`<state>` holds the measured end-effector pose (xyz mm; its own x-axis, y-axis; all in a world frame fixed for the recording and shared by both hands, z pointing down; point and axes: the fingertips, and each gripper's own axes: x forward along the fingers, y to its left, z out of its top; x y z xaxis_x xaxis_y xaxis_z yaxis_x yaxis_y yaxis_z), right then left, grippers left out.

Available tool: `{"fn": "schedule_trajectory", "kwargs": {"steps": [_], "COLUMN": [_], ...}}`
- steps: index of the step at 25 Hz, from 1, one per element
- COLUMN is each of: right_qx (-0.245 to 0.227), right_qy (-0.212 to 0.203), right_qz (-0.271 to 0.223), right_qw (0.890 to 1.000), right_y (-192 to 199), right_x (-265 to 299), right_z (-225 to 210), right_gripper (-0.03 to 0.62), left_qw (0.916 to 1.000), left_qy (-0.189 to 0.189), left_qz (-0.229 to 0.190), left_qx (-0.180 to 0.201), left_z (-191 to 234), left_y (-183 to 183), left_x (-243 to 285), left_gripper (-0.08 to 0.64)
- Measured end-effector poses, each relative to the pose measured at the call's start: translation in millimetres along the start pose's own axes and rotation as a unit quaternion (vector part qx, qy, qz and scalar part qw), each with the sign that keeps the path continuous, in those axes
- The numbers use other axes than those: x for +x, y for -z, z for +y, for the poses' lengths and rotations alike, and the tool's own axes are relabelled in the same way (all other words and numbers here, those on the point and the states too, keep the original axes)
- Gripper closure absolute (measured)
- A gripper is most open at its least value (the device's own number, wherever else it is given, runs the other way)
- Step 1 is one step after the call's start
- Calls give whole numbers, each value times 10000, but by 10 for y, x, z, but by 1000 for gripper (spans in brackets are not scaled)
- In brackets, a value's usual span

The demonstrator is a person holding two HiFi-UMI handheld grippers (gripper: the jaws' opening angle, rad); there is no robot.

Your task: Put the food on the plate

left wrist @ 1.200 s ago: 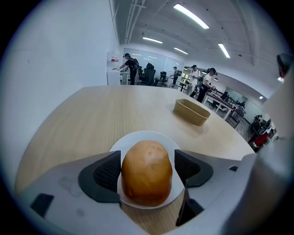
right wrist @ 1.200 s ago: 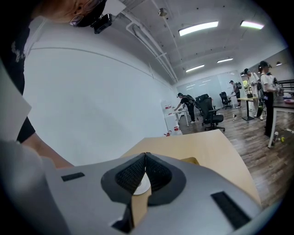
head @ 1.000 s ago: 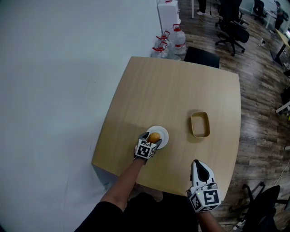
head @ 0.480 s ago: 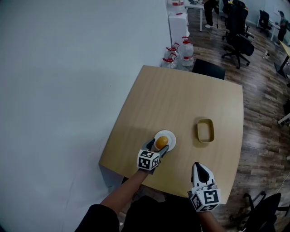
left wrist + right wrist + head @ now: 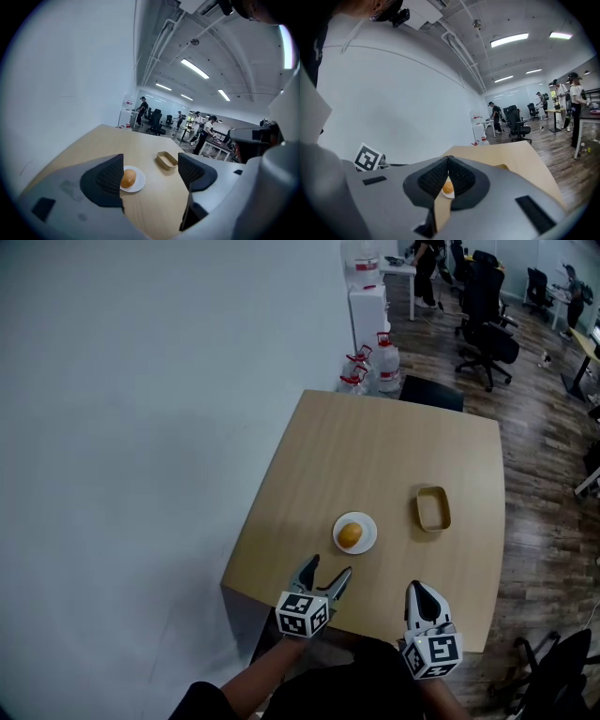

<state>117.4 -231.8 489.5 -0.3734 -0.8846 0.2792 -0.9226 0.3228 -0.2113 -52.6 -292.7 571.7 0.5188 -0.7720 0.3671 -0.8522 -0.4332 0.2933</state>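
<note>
An orange-brown bun (image 5: 350, 535) lies on a small white plate (image 5: 367, 525) near the front middle of the wooden table (image 5: 375, 456). My left gripper (image 5: 326, 573) is open and empty, held over the table's near edge, a short way in front of the plate. In the left gripper view the bun (image 5: 128, 177) and plate (image 5: 139, 181) show between the spread jaws, apart from them. My right gripper (image 5: 417, 592) is shut with nothing in it, at the near edge to the right. The bun (image 5: 447, 188) peeks past its closed tips.
A tan rectangular tray (image 5: 433, 508) stands empty on the table right of the plate, also seen as the tray (image 5: 167, 160) in the left gripper view. Water bottles (image 5: 370, 364) and a black chair (image 5: 431, 392) stand beyond the far edge. A white wall runs along the left.
My left gripper let go of the bun on the plate, opened and drew back toward the near edge. The right gripper stayed put.
</note>
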Motion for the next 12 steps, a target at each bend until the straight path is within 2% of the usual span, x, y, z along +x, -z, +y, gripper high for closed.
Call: {"fn": "schedule_trajectory", "kwargs": {"steps": [4, 6, 9, 10, 12], "right_qx": [26, 40, 177, 172, 104], "right_qy": [119, 62, 14, 74, 221], "right_qz": [6, -23, -119, -133, -165], "right_qw": [9999, 10000, 9998, 9997, 9996], "right_y": [78, 110, 155, 169, 174], "right_x": [-123, -216, -349, -393, -513], "right_z": [241, 420, 620, 661, 734], "right_gripper": [532, 532, 532, 532, 532], "left_qw": [9991, 9974, 9953, 9947, 9935], "left_qy": [175, 350, 398, 385, 362], "left_qz": [-379, -624, -882, -952, -1075], "left_qx": [-35, -121, -64, 2, 98], "left_z": [-205, -332, -451, -474, -524], "left_y": [-212, -302, -362, -368, -367], "left_x": [-457, -710, -1045, -1145, -1342], "left_gripper": [225, 225, 230, 263, 379]}}
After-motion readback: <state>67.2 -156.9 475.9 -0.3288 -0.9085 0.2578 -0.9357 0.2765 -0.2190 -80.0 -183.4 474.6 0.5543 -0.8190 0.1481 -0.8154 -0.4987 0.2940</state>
